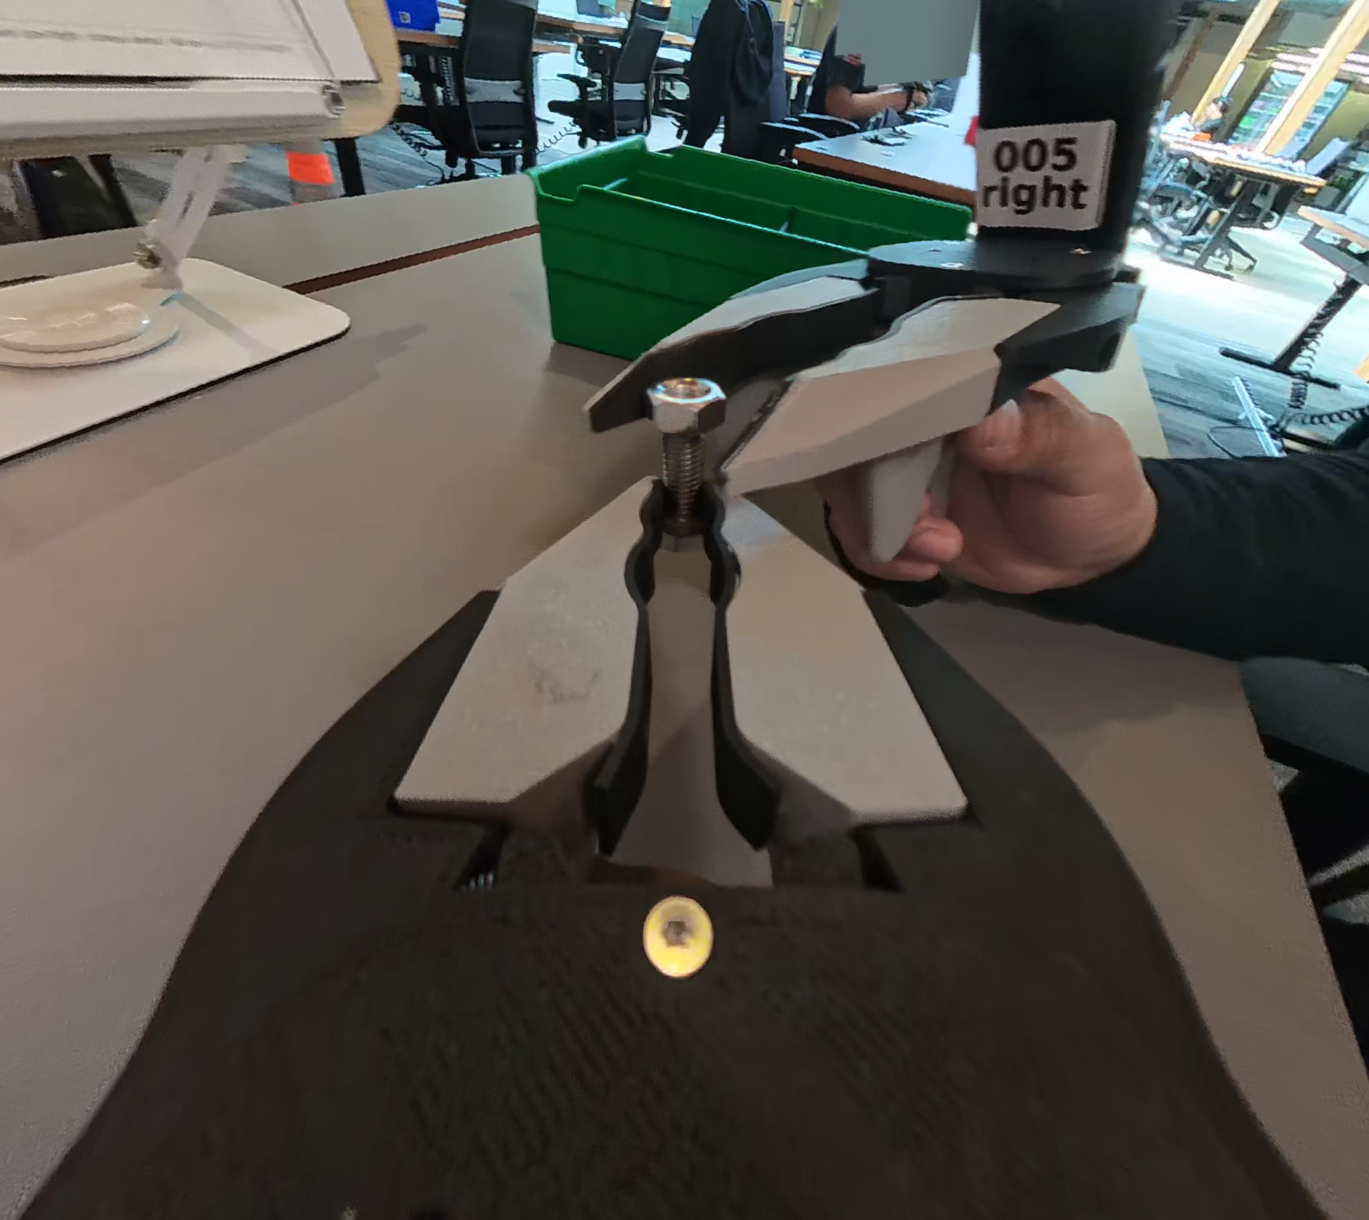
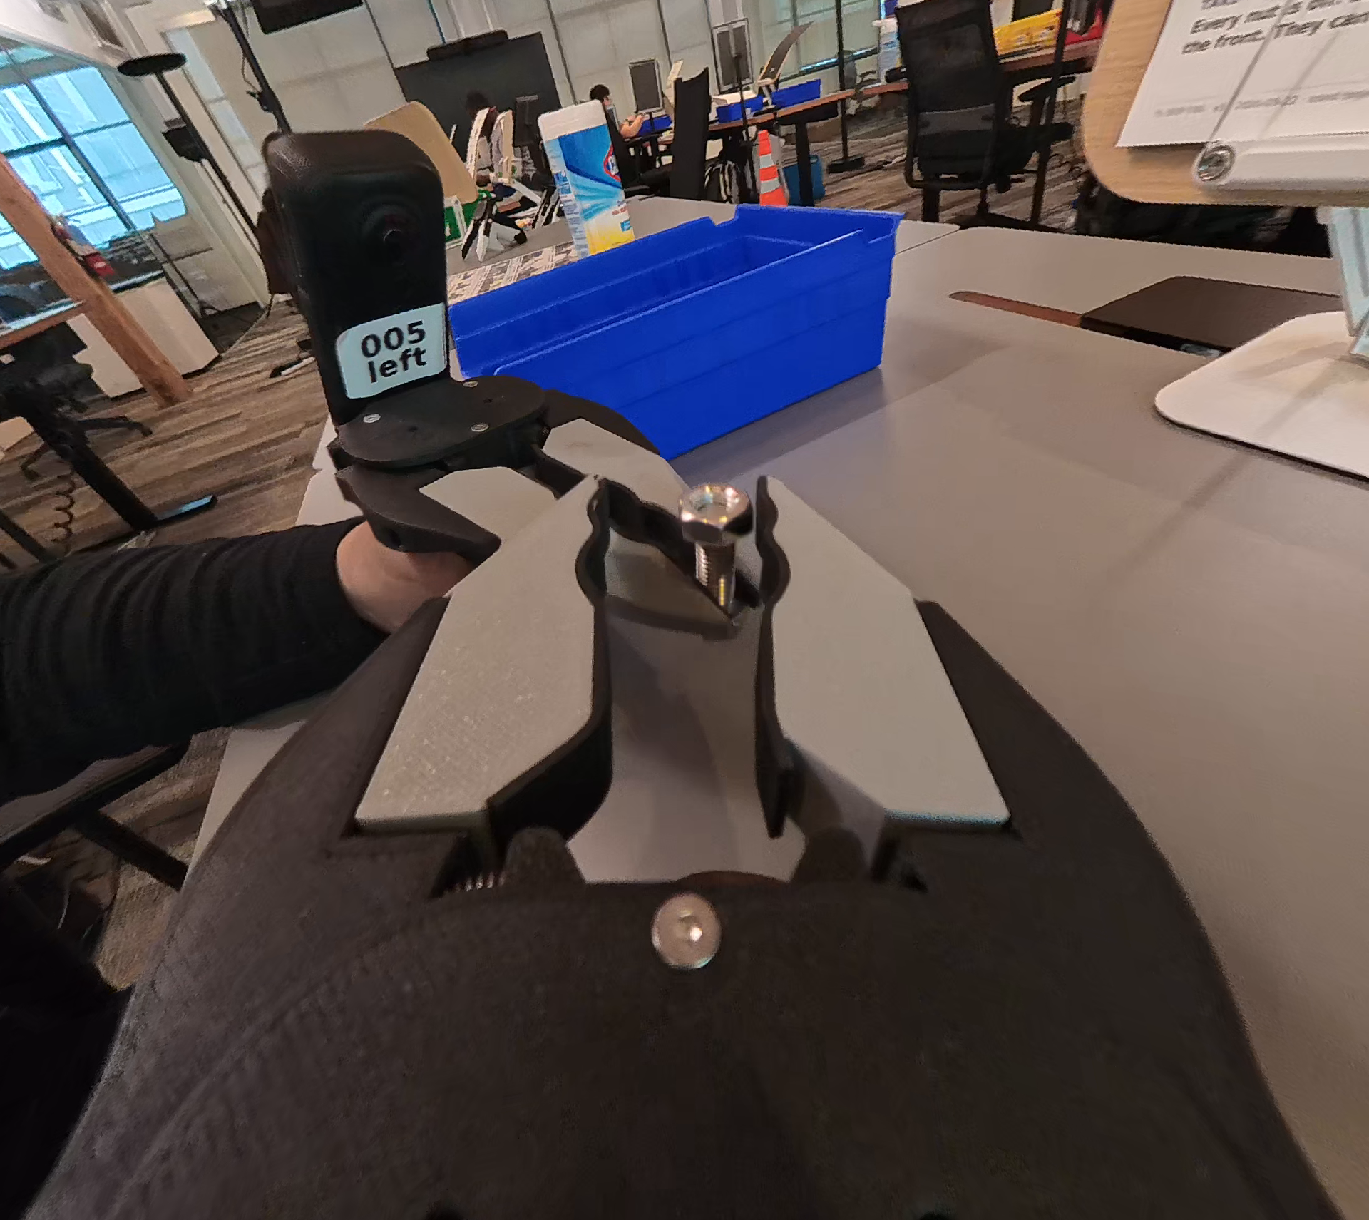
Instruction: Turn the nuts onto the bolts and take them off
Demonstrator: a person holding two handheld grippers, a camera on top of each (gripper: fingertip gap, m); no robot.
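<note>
A steel bolt (image 1: 680,468) stands upright above the grey table (image 1: 296,518), with a hex nut (image 1: 685,405) on its top end. My left gripper (image 1: 681,518) is shut on the bolt's lower end. My right gripper (image 1: 667,436) reaches in from the right at nut height. In the right wrist view the nut (image 2: 715,510) sits between my right gripper's (image 2: 681,506) fingers, close to the right finger (image 2: 770,532), with a clear gap to the left one. The bolt (image 2: 715,573) runs down into my left gripper (image 2: 722,603), which comes in from the left.
A green bin (image 1: 741,251) stands behind the bolt in the left wrist view, a blue bin (image 2: 681,325) in the right wrist view. A white sign stand (image 1: 148,310) sits on the table, also seen at the right edge (image 2: 1274,399). A wipes canister (image 2: 585,184) stands behind the blue bin.
</note>
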